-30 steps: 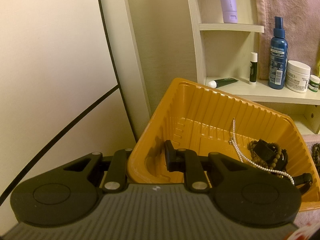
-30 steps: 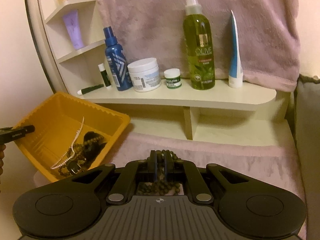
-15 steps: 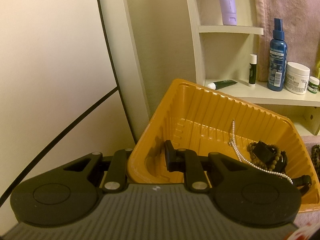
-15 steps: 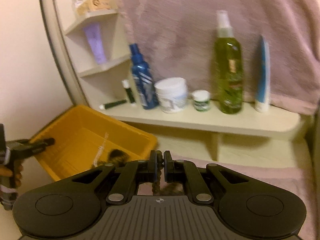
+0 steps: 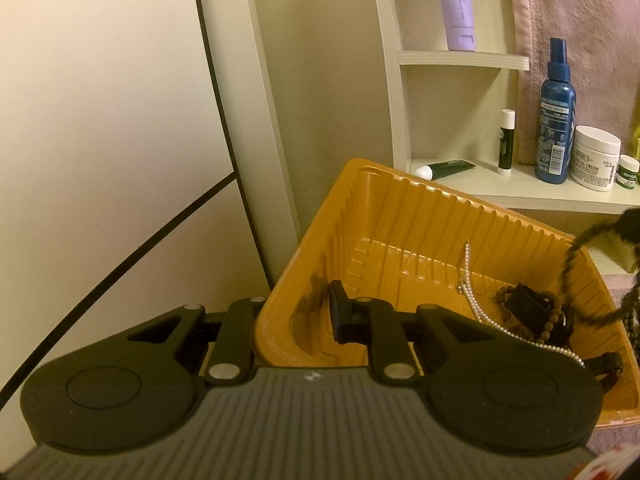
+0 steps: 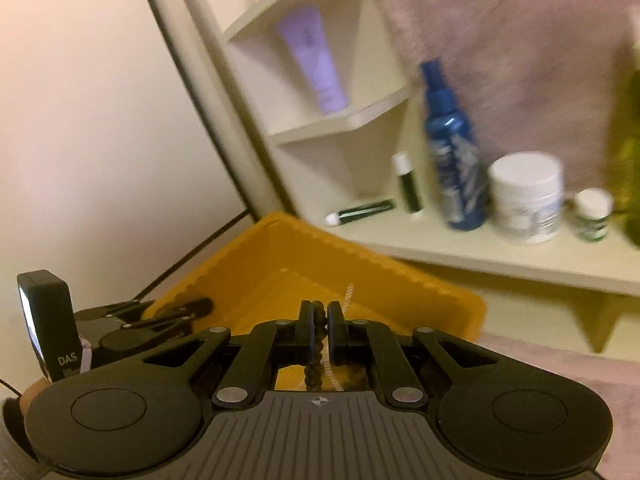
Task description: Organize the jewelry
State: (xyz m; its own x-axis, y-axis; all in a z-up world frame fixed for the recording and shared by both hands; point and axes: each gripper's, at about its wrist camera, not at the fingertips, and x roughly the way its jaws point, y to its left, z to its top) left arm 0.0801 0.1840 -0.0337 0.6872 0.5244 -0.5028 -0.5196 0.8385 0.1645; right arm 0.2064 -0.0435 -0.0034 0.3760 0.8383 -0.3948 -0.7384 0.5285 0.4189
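The left gripper (image 5: 296,316) clamped the near rim of a yellow tray (image 5: 400,240), 1 finger inside and 1 outside. The right gripper (image 6: 319,326), fingers pinched nearly together, held a dark bead strand (image 6: 316,354) dangling above the tray, where a pearl necklace (image 5: 480,312) lay.

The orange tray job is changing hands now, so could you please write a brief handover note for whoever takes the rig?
Left hand-held gripper: fingers straddle the near wall of the orange tray, steadying it.
Right hand-held gripper: shut on a dark bead strand, hanging above the tray.
Already in the tray: pearl necklace and a heap of dark bead bracelets.
Left: lower the strand in and release.
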